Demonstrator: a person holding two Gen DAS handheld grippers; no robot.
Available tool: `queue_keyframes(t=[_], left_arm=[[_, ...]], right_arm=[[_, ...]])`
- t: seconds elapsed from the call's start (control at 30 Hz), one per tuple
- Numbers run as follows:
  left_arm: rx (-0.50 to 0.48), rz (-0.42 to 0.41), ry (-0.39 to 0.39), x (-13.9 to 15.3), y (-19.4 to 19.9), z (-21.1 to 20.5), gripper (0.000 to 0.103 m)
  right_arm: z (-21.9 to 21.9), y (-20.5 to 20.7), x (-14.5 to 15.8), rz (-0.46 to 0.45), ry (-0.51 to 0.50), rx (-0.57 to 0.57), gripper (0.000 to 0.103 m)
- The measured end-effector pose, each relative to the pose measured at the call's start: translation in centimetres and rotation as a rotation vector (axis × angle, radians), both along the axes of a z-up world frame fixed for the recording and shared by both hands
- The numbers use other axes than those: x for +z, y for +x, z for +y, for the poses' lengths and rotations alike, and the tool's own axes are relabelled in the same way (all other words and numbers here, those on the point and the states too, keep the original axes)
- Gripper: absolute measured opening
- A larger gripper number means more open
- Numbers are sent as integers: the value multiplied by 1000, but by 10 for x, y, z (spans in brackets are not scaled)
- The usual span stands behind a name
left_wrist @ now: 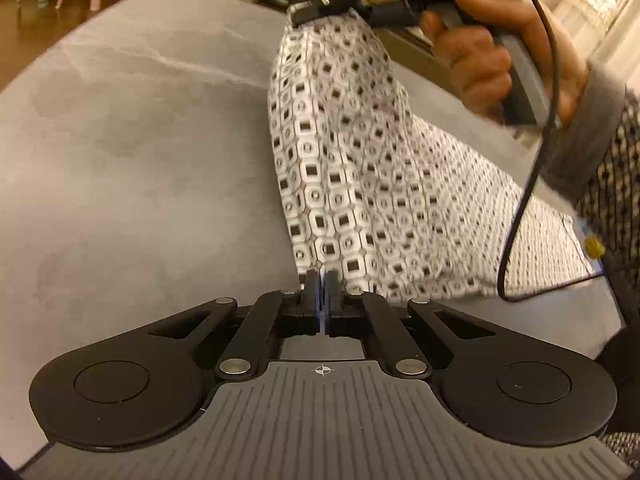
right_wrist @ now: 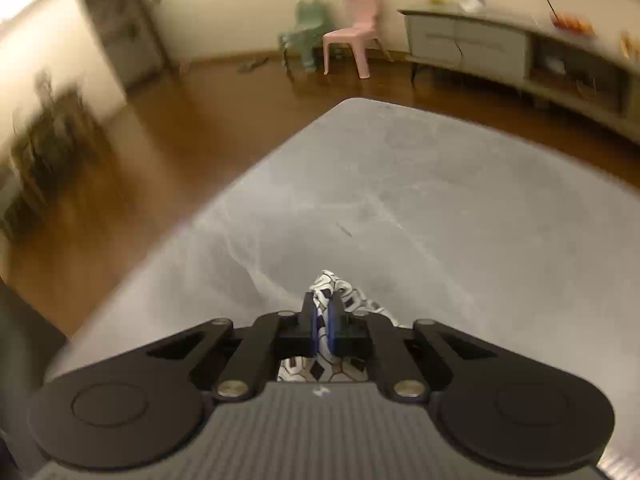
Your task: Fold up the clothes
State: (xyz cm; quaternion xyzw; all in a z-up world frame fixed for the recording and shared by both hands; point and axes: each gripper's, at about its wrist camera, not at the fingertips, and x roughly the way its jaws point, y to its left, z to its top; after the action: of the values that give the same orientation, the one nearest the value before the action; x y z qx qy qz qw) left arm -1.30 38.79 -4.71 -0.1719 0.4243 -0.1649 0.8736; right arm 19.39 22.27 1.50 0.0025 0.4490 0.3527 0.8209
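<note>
Both grippers clamp the patterned garment [left_wrist: 360,168]: left gripper [left_wrist: 322,280] fingers pinch its low edge at the grey counter [left_wrist: 140,140], right gripper [right_wrist: 325,320] holds a corner lifted. Risk: thin pinch slips if pulled taut, dropping cloth and skewing the fold.

Warm, yellowish indoor light in both views, fairly dim, soft-edged shadows under each gripper body on the grey table [left_wrist: 132,152]; no hard glare except a blown-out white patch in the top left corner of the right wrist view. Strong fisheye bending: the table edge bows and corners go dark. Motion blur smears the hand [left_wrist: 504,56] in the left wrist view and the left wall and floor [right_wrist: 132,168] (worst near the rim) in the right.
</note>
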Motion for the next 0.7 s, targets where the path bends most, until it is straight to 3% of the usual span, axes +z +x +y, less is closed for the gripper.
queue_keyframes(t=[0.07,0.1,0.17,0.23,0.27,0.3,0.33,0.43,0.53,0.7], left_arm=[[21,-31,-23,10,-1,10,5],[41,-47,-18,14,2,14,16],[67,-75,-9,19,12,17,57],[73,-81,-4,18,28,12,63],[52,-65,-11,13,36,7,57],[25,-41,-21,7,43,3,41],[-1,-17,-31,2,50,-1,0],[-29,-53,13,8,44,-16,0],[-8,-116,7,29,34,-17,0],[-33,-117,2,39,34,-24,0]], right_arm=[[-9,1,-1,30,54,-9,5],[-13,2,-2,45,81,-14,5],[-22,5,0,59,114,-14,5],[-25,11,-2,67,144,-11,5],[-28,13,-4,71,156,-9,5],[-24,23,-11,73,162,-7,5],[-23,29,-14,78,167,-4,5],[-22,52,-21,58,161,-38,5],[-30,69,-21,-11,114,-158,5],[-44,89,-17,-139,13,-319,1]])
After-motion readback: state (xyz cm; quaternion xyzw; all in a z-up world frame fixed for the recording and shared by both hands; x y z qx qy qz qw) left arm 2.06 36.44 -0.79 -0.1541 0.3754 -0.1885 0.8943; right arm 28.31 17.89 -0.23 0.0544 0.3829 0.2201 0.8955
